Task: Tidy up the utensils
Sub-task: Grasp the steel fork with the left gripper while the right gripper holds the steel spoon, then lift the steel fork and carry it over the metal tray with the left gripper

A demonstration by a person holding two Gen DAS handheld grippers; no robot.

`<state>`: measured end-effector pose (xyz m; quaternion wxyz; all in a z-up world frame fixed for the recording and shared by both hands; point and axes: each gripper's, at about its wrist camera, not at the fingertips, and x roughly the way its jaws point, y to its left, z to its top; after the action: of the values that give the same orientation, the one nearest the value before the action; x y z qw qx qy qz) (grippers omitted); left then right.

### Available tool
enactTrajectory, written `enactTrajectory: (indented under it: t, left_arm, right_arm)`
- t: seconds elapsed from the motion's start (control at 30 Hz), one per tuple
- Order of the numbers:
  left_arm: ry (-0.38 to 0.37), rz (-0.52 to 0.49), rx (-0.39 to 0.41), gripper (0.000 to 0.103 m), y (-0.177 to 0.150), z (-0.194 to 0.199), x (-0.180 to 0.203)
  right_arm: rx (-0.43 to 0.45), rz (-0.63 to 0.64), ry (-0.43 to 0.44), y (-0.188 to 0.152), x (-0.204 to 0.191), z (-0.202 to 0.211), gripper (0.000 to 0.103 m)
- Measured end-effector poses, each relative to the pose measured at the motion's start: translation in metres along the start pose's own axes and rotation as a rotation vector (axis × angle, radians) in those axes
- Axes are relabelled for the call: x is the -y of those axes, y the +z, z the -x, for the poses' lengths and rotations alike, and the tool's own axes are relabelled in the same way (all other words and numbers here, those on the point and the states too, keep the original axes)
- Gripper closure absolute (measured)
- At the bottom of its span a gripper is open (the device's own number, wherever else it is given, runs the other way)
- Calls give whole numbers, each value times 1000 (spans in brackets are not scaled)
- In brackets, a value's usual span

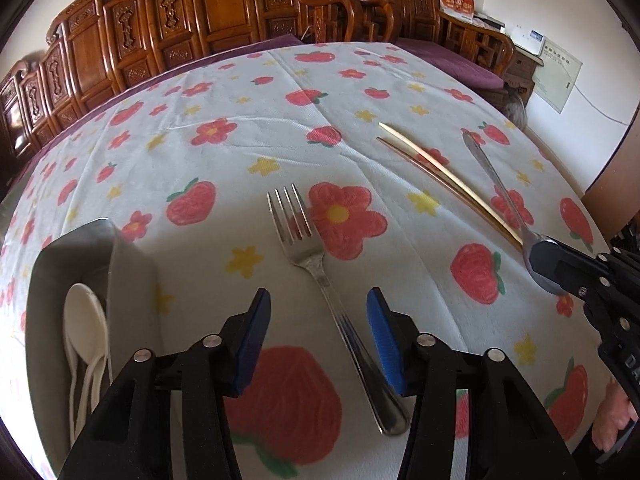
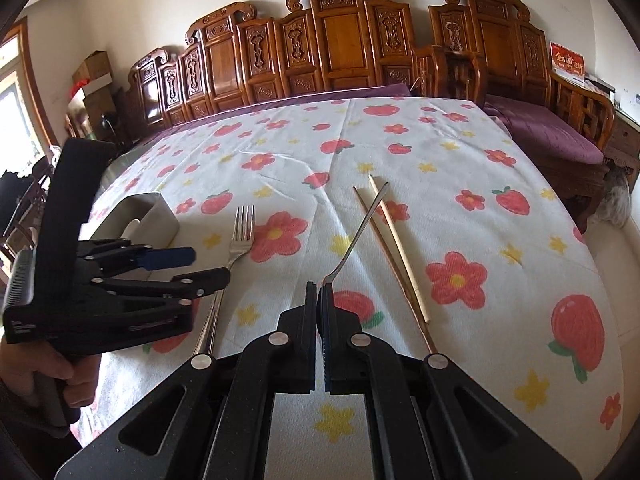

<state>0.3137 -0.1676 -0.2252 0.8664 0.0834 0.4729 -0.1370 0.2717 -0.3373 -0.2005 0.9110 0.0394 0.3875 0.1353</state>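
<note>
Flowered tablecloth [image 1: 224,92] before carved wooden chairs [image 1: 224,12]; two hand-held grippers at work among utensils.

Left wrist view: the left gripper [image 1: 318,340] tilts down, jaws spread astride the fork [image 1: 320,276] handle without touching it; a steel holder [image 1: 120,264] with white spoons [image 1: 86,320] sits near left, chopsticks [image 1: 440,176] far right, open cloth beyond. Right wrist view: the right gripper [image 2: 319,308] angles down, pads pinching a metal spoon [image 2: 360,232] by its bowl, handle raised across the chopsticks; bare cloth runs to the right edge.

fork [image 1: 310,246] between holder [image 1: 120,264] left, chopsticks [image 1: 444,178] right.
</note>
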Motion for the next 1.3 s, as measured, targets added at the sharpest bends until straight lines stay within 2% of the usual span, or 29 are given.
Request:
enactTrajectory:
  t: [0.07,0.2,0.4,0.57,0.9,1.3]
  left_arm:
    - [-4,5,-10,60,1,-6,1]
    - [-3,11,-29,75,0,-14,1]
    - [-18,19,-35,78,-1,-16,-1]
    - [-20,11,-39,91,-1,-15,-1]
    - [8,12,-44,97,-6,-9,-10]
    - [31,6,13,97,-9,34,-16]
  right_arm:
    - [1,-1,3,0,0,0,100]
    - [0,0,9,1,-2,-1,100]
    - [0,5,16,2,-5,-2,100]
    - [0,10,20,2,-7,-2,100]
    - [-1,32,25,1,-10,-2,100]
    - [-7,55,43,2,-19,-1,100]
